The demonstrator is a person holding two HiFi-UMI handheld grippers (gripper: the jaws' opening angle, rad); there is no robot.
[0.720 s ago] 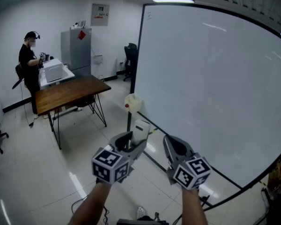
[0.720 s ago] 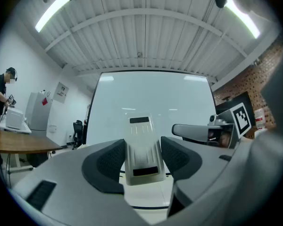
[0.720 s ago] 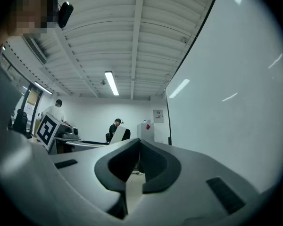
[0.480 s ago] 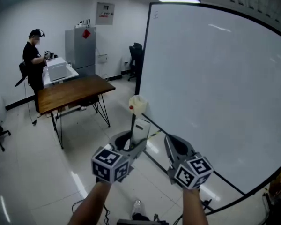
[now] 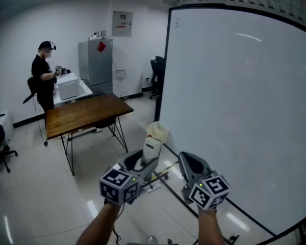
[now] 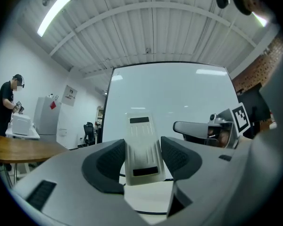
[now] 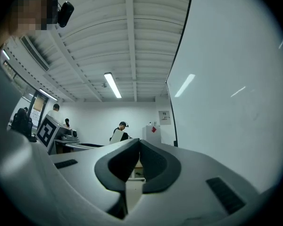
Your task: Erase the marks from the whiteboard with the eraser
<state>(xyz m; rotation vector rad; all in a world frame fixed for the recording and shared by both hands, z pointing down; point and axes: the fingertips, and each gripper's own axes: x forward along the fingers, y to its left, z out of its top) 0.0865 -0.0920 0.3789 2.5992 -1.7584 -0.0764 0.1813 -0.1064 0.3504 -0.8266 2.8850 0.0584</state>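
The whiteboard [image 5: 245, 111] fills the right of the head view, with one small faint mark [image 5: 177, 23] near its top left corner. My left gripper [image 5: 143, 160] is shut on a white rectangular eraser [image 5: 151, 149], held upright in front of the board's lower left. In the left gripper view the eraser [image 6: 141, 145] sits between the two dark pads [image 6: 108, 161], with the whiteboard [image 6: 170, 98] behind it. My right gripper [image 5: 191, 162] hangs beside the left one, shut and holding nothing. In the right gripper view the right gripper [image 7: 138, 154] has its jaws together, and the whiteboard [image 7: 236, 79] stands to the right.
A wooden table [image 5: 84, 111] on black legs stands at the left. Behind it a person [image 5: 43, 75] works at a white counter beside a grey cabinet [image 5: 99, 65]. A black office chair [image 5: 157, 70] stands by the board's far edge. A pale bag-like thing [image 5: 157, 131] hangs on the board's stand.
The whole room and the board's left edge have slid rightward and down in the head view. Both grippers sit slightly lower. The eraser stays held in the left gripper.
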